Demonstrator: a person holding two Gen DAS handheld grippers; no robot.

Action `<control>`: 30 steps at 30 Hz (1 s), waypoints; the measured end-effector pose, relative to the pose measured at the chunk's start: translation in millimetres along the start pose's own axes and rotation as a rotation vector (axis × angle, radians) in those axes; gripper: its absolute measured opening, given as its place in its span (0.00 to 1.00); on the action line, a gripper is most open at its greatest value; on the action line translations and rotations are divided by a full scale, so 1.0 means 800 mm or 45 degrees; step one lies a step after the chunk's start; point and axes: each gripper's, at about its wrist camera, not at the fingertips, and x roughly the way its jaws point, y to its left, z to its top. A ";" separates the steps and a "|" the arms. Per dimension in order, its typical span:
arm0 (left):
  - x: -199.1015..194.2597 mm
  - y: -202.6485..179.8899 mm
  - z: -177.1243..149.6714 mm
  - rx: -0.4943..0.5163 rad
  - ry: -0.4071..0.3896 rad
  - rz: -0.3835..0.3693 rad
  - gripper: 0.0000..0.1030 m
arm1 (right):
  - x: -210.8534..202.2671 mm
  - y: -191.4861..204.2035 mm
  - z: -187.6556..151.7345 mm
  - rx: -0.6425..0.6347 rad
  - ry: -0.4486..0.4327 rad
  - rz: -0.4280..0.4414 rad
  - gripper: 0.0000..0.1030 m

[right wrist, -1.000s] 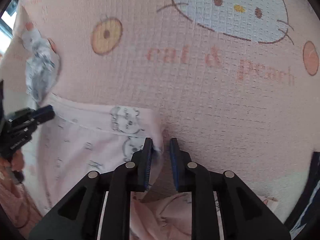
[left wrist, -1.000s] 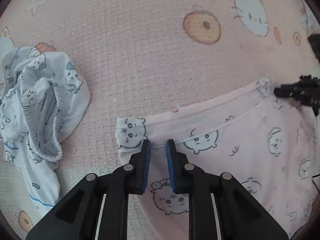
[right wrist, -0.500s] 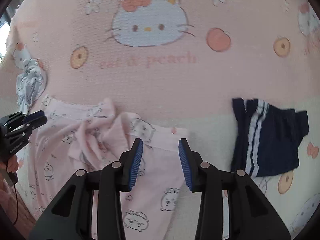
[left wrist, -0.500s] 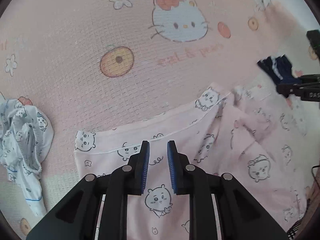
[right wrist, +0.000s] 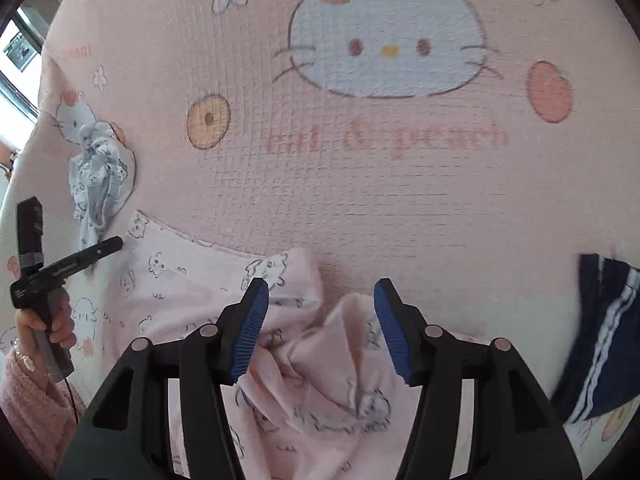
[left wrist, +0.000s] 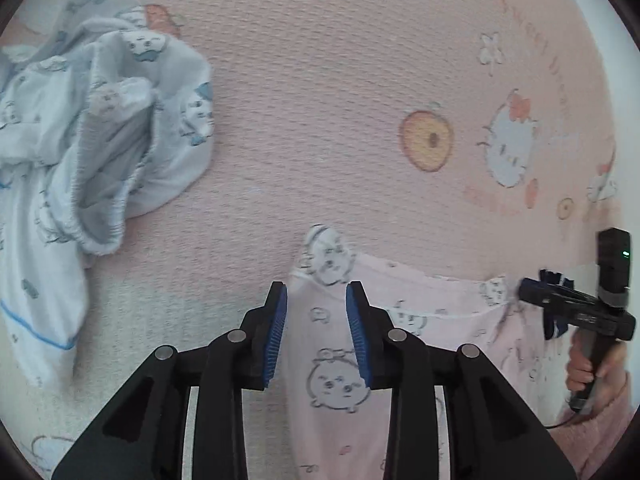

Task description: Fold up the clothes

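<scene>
left hand-held gripper (left wrist: pixel 316 320): jaws opening, pads apart, pink garment (left wrist: pixel 420 320) lying under the gap, ungripped | right hand-held gripper (right wrist: pixel 320 326): jaws opening wide over its rumpled right end, nothing held | pink garment: near, on pink blanket (right wrist: pixel 360 200) | blue-white garment (left wrist: pixel 100 140): crumpled, far left | navy shorts (right wrist: pixel 604 340): right

Your left wrist camera looks steeply down, close over the pink pyjama garment (left wrist: pixel 332 368) on the cat-print blanket (left wrist: pixel 320 100). Your right wrist camera does likewise. Both share that garment, the crumpled white garment (left wrist: pixel 92 152), and each shows the opposite gripper.
</scene>
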 end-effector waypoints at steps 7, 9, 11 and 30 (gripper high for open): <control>0.010 -0.029 0.010 0.159 0.042 0.192 0.03 | 0.051 0.029 0.008 -0.088 0.136 0.085 0.08; -0.021 -0.026 0.015 0.149 -0.026 0.214 0.03 | 0.042 0.036 0.018 -0.086 0.079 0.095 0.08; -0.043 -0.015 0.019 0.124 -0.065 0.265 0.03 | 0.040 0.048 0.028 -0.090 0.033 0.115 0.08; -0.013 -0.296 -0.062 0.929 -0.031 -0.201 0.42 | -0.110 -0.056 -0.066 0.057 -0.196 -0.400 0.40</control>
